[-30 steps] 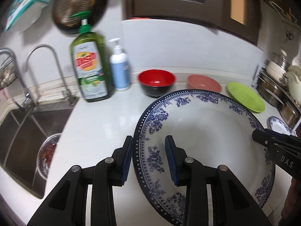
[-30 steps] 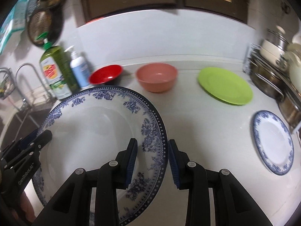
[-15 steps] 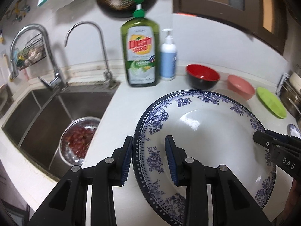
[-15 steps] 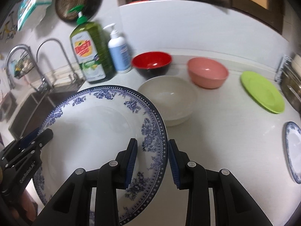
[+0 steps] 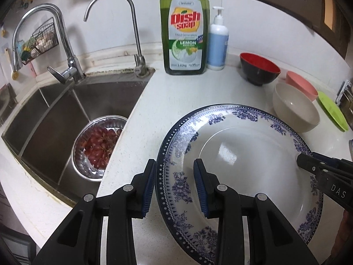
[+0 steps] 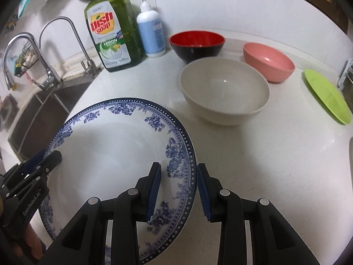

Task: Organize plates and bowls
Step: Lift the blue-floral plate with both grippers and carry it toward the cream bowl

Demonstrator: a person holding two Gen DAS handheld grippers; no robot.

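Observation:
A large blue-and-white floral plate (image 5: pixel 242 154) (image 6: pixel 110 143) hangs above the white counter, gripped at two opposite rims. My left gripper (image 5: pixel 174 165) is shut on its left rim, and its tip also shows in the right wrist view (image 6: pixel 53 156). My right gripper (image 6: pixel 178 167) is shut on the right rim and appears in the left wrist view (image 5: pixel 308 161). Behind the plate stand a beige bowl (image 6: pixel 225 92) (image 5: pixel 293 108), a red-and-black bowl (image 6: pixel 196 42) (image 5: pixel 259 66) and a pink bowl (image 6: pixel 269 61) (image 5: pixel 300 86). A green plate (image 6: pixel 326 95) (image 5: pixel 332 110) lies at the far right.
A steel sink (image 5: pixel 55 114) lies to the left, holding a metal colander of red grapes (image 5: pixel 99 145), with two faucets behind it. A green dish soap bottle (image 5: pixel 185 28) and a white pump bottle (image 5: pixel 218 42) stand against the back wall. Metal pots sit at the right edge.
Both grippers have swung left toward the sink with the big plate between them. The beige bowl has come into view behind the plate, and the small blue plate has slid out of view.

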